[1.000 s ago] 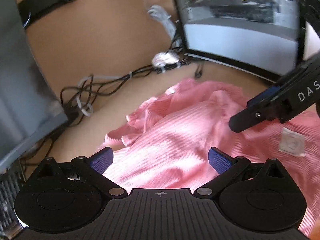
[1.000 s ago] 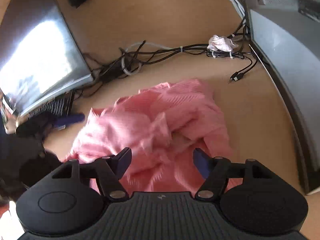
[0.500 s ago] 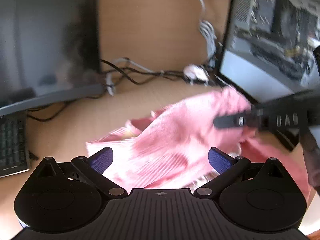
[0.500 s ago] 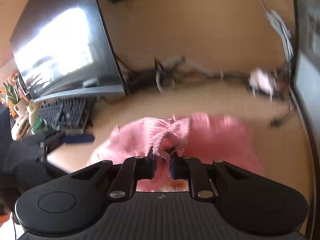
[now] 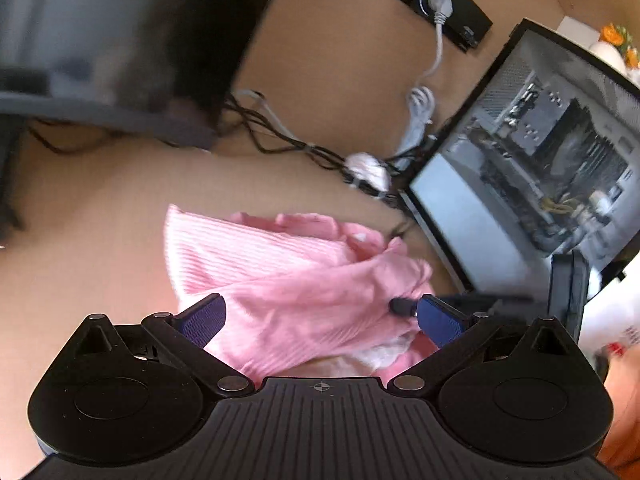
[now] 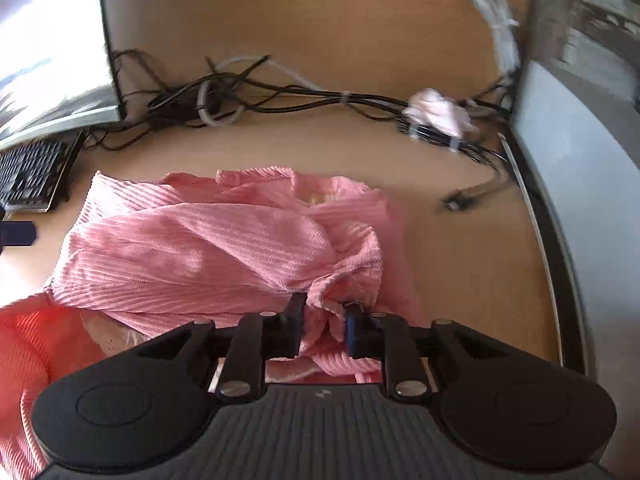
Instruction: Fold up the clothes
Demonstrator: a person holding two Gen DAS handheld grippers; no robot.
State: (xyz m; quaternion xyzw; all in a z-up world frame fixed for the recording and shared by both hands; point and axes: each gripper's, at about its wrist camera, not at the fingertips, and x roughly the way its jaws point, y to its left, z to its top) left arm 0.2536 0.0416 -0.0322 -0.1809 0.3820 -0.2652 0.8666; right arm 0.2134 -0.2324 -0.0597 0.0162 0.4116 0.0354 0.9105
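Pink ribbed garment [image 6: 208, 240]: crumpled on wooden desk [image 6: 460, 248], long axis left to right. Right gripper [image 6: 325, 312]: nearer, jaws easing apart, bunched right-hand corner between pads. Left gripper [image 5: 320, 316]: jaws wide, hovering over cloth, gripping nothing.

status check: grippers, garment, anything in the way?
Left gripper open, unloaded. Right gripper opening, bunch of pink ribbed knit garment between its pads. Garment crumpled, unfolded, on wooden desk. Black cables behind it.

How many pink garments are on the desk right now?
1. The pink garment lies crumpled mid-desk, in front of the cable tangle, a bunched fold between the right hand-held gripper fingers. More could be hidden beneath it.
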